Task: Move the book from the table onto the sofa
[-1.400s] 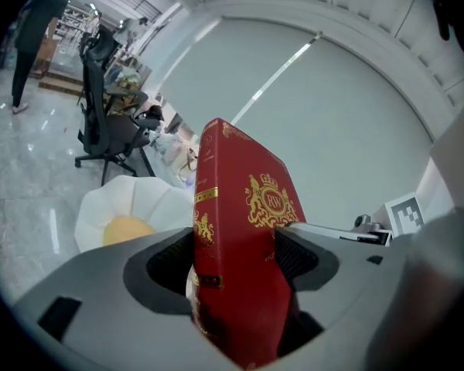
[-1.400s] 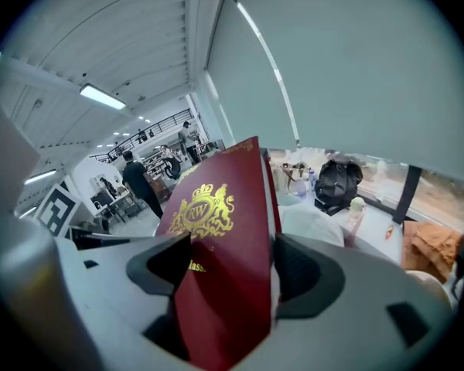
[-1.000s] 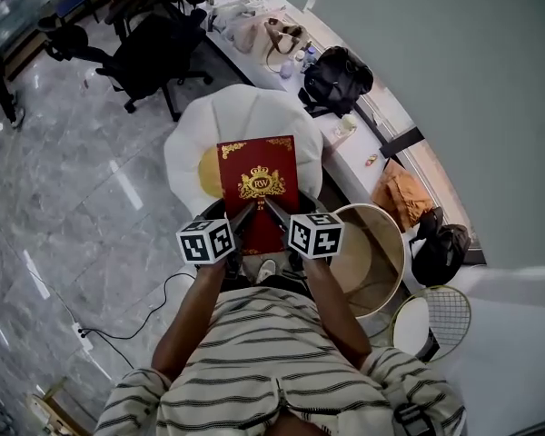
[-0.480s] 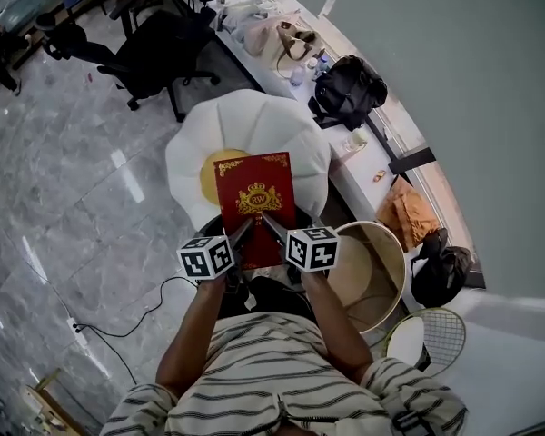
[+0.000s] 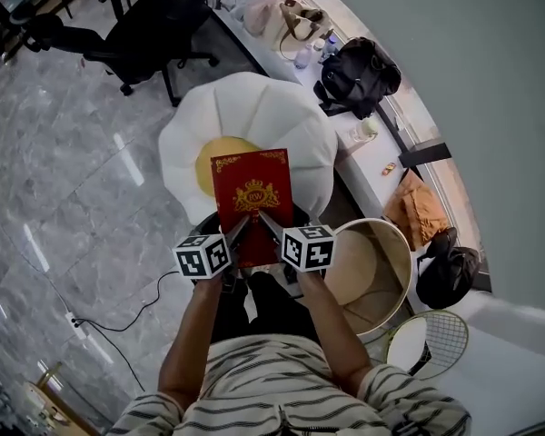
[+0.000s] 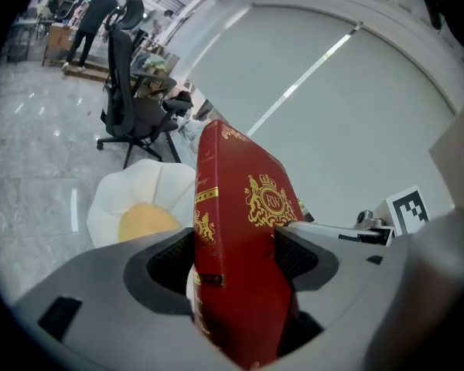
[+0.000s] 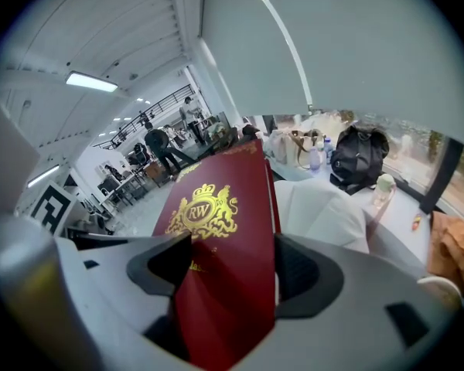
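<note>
A red book (image 5: 252, 196) with a gold crest is held in the air by both grippers at its near edge. My left gripper (image 5: 239, 232) is shut on its near left corner and my right gripper (image 5: 268, 223) on its near right corner. The book hangs over the white, egg-shaped sofa (image 5: 282, 121) with a yellow middle (image 5: 204, 163). In the left gripper view the book (image 6: 236, 238) stands edge-on between the jaws, with the sofa (image 6: 131, 199) below it. In the right gripper view the book's cover (image 7: 216, 253) fills the gap between the jaws, the sofa (image 7: 317, 211) beyond it.
A round beige table (image 5: 372, 266) stands to the right of the person. A long white counter (image 5: 345, 98) holds a black bag (image 5: 359, 71) and a tan handbag (image 5: 295, 21). A black office chair (image 5: 150, 34) is at the far left. A cable (image 5: 132, 321) lies on the marble floor.
The book and both grippers have moved forward, away from the round table and farther over the sofa. Both grippers keep their hold on it.
</note>
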A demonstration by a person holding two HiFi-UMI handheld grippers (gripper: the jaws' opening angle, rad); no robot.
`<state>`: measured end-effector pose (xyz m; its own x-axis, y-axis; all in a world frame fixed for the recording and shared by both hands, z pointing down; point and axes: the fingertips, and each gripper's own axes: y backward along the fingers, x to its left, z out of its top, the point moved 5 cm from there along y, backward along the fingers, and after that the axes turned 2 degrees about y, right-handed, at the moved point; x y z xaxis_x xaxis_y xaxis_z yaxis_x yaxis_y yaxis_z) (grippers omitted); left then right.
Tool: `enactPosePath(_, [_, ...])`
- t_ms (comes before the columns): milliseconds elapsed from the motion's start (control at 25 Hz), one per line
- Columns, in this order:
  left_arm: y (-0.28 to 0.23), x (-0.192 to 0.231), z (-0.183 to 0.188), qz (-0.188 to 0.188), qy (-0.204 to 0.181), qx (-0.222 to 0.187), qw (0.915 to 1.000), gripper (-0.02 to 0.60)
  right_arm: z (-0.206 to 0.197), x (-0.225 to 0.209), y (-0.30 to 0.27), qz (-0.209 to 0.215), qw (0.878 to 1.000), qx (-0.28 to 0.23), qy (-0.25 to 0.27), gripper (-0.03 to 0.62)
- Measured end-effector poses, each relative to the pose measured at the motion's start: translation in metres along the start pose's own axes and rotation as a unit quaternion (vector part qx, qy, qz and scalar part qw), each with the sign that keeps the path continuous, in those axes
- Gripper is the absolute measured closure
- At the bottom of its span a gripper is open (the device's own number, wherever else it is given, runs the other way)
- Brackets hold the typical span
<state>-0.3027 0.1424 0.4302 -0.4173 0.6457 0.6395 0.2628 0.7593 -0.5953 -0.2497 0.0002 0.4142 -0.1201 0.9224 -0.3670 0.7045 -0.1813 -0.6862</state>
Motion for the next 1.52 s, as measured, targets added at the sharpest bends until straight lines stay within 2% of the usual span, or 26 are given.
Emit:
enactPosePath(720, [-0.110, 0.081, -0.049, 0.024, 0.022, 0.027, 0.9991, 0.258, -0.065, -0.079, -0.109, 0.004, 0.999, 0.041, -0.018, 0.255])
enactPosePath(1240, [-0.189, 0.151, -0.078, 0.042, 0.029, 0.061, 0.9969, 0.259, -0.110, -0.126, -0.200, 0.006, 0.996, 0.082, -0.026, 0.260])
enactPosePath(1520, [-0.232, 0.190, -0.093, 0.047, 0.049, 0.085, 0.9941, 0.259, -0.132, -0.153, -0.251, 0.004, 0.993, 0.113, -0.042, 0.263])
